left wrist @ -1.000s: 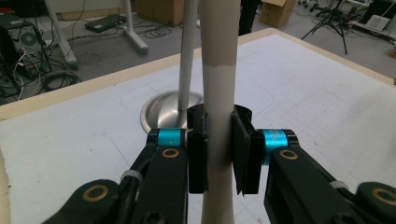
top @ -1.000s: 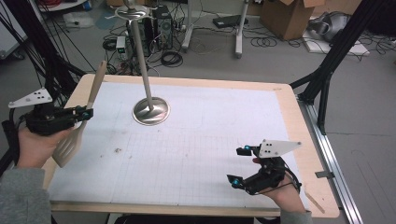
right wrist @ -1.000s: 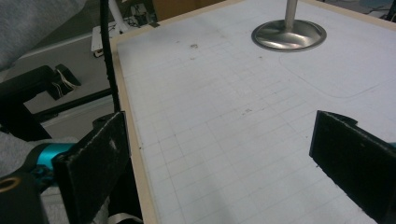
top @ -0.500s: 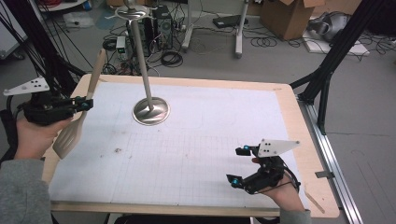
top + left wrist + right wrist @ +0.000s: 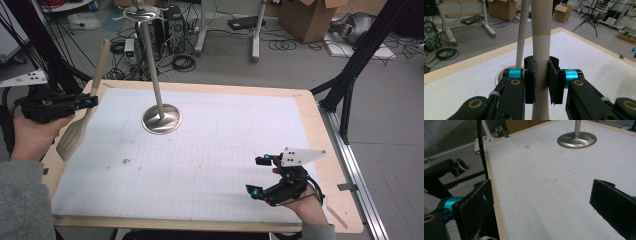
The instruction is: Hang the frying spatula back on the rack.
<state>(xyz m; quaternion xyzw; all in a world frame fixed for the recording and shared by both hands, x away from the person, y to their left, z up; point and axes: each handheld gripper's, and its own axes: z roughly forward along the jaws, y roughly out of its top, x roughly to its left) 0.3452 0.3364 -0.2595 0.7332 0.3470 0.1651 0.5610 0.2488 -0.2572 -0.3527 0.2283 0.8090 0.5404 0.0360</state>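
A beige spatula (image 5: 74, 136) stands nearly upright at the table's left edge, blade down and handle up. My left gripper (image 5: 89, 101) is shut on its handle; in the left gripper view the pads squeeze the handle (image 5: 541, 37) from both sides, with the gripper (image 5: 541, 73) pointing across the table. A metal stand with a round base (image 5: 161, 119) and a thin pole (image 5: 522, 32) sits on the mat behind the spatula. Near the table's front right, my right gripper (image 5: 256, 176) is open over the mat with nothing between its jaws (image 5: 541, 202). The stand's base (image 5: 577, 139) lies far ahead of it.
A white gridded mat (image 5: 210, 150) covers the wooden table (image 5: 320, 125). A small dark speck (image 5: 125, 161) marks the mat at the left. Cables, computer cases and cardboard boxes (image 5: 307, 17) crowd the floor behind. Black frame legs (image 5: 350, 75) rise off the right edge.
My left hand has lifted the spatula upward at the left edge, and the handle now stands more upright. The right gripper has stayed put.
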